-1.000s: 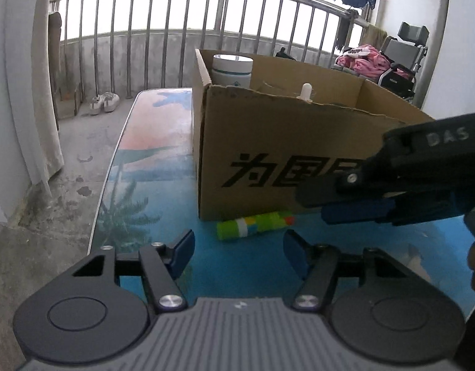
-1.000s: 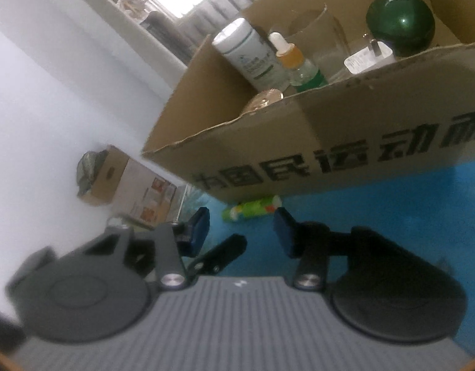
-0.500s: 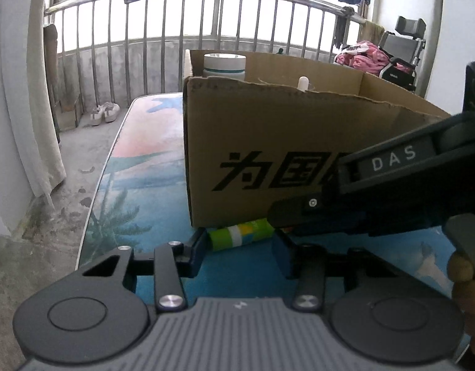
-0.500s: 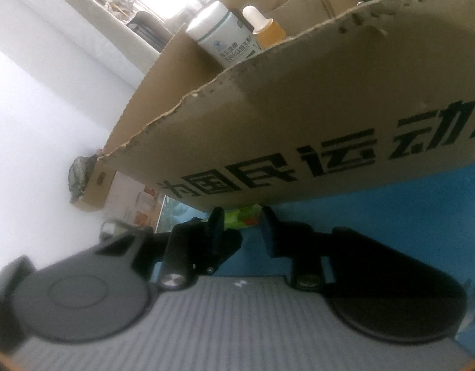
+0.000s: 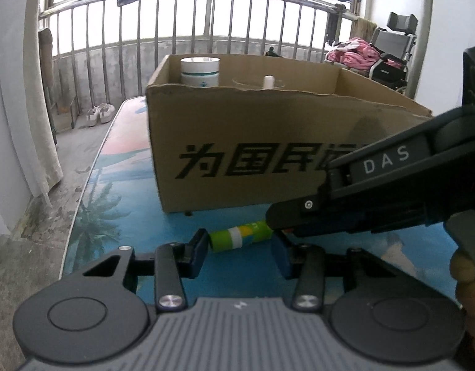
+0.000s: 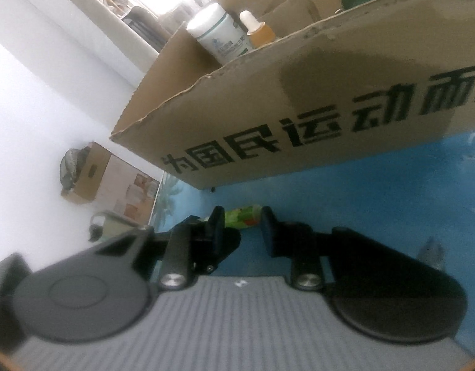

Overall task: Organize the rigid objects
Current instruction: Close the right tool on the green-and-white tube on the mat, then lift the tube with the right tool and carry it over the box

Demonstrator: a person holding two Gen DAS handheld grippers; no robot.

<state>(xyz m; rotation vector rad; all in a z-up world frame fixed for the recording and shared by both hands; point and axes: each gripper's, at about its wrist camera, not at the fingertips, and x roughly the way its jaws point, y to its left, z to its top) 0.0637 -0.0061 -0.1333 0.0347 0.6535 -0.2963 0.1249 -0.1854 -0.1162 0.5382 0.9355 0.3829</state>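
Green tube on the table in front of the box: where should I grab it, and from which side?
Grip the green tube across its round body, about mid-length. It lies on its side on the table, lengthwise along the cardboard box front, which blocks the far side. So probably come from above and the near side, tilted down.

bright balcony railing (image 5: 206,21), concrete floor (image 5: 36,216), perhaps a curtain (image 5: 36,123).

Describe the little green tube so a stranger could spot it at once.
Find the big cardboard box printed with black characters on the blue table. Before its front wall lies the green tube, on its side. It alone is outside the box, bright green with a white band.
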